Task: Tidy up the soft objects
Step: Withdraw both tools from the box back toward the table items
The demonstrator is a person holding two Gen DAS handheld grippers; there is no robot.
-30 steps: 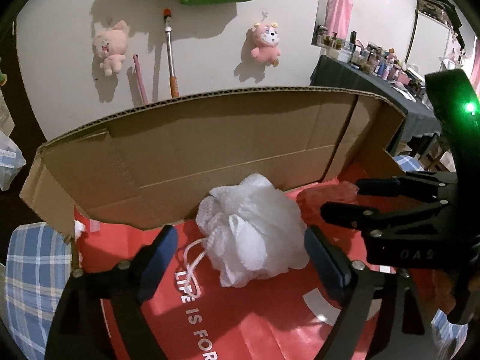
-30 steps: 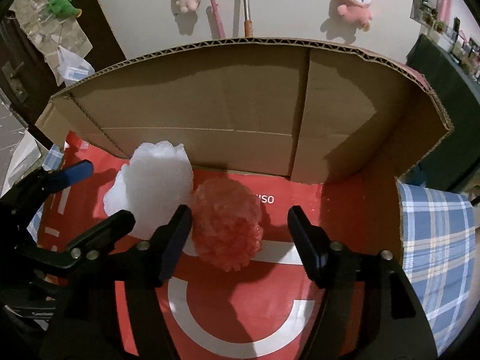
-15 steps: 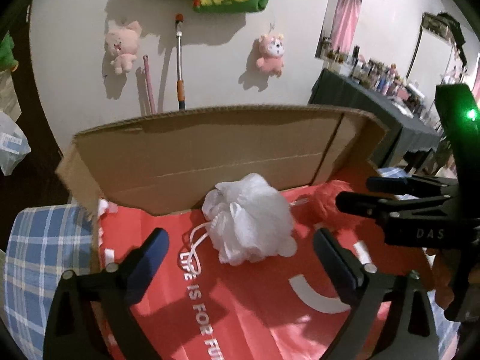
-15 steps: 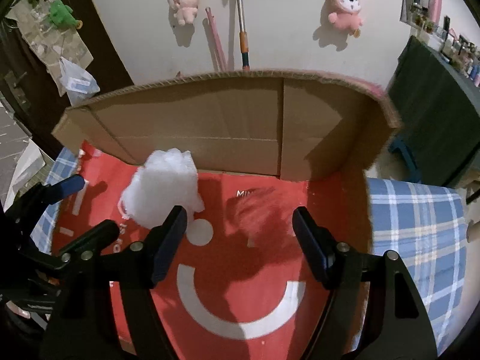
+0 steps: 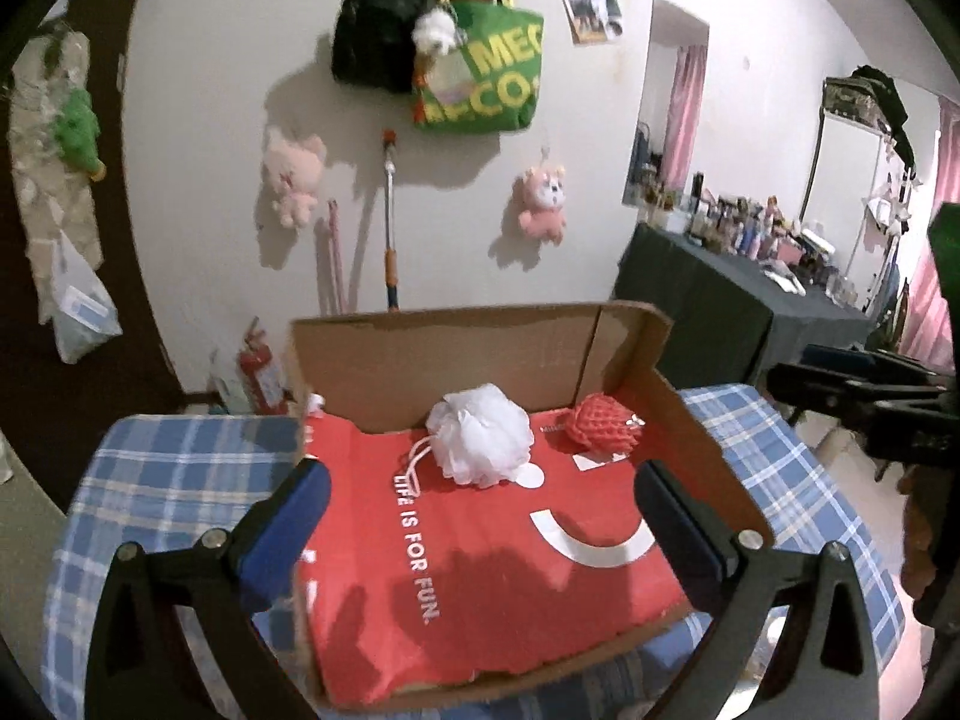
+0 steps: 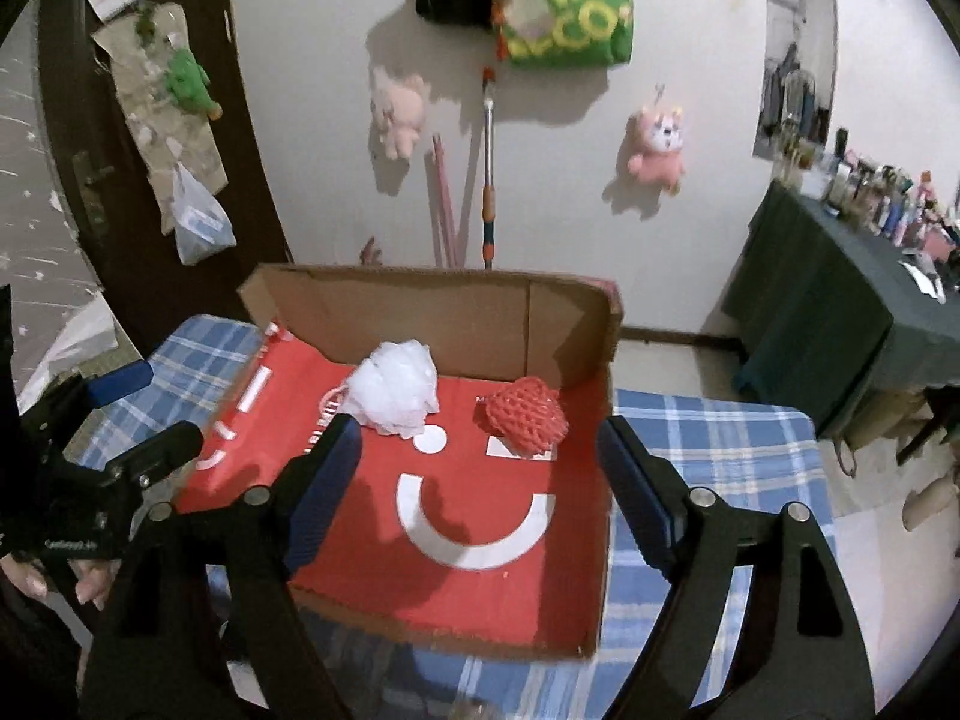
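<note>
A white bath pouf (image 5: pixel 480 443) and a red mesh pouf (image 5: pixel 602 432) lie side by side at the back of a shallow cardboard box (image 5: pixel 420 360) with a red printed floor. They also show in the right wrist view, the white pouf (image 6: pixel 396 390) and the red pouf (image 6: pixel 526 415) inside the box (image 6: pixel 420 312). My left gripper (image 5: pixel 480 510) is open and empty, held back above the box's near part. My right gripper (image 6: pixel 480 468) is open and empty, above the box's front.
The box sits on a blue plaid cloth (image 6: pixel 720 438) over a table. A white wall behind holds plush toys (image 5: pixel 543 201), a green bag (image 5: pixel 480 72) and a mop handle (image 5: pixel 390 222). A dark table with bottles (image 6: pixel 840 276) stands to the right.
Both grippers have pulled back and up from the poufs, which now look small and far. Both poufs stay in the box; the red one sits further right of the white one.
</note>
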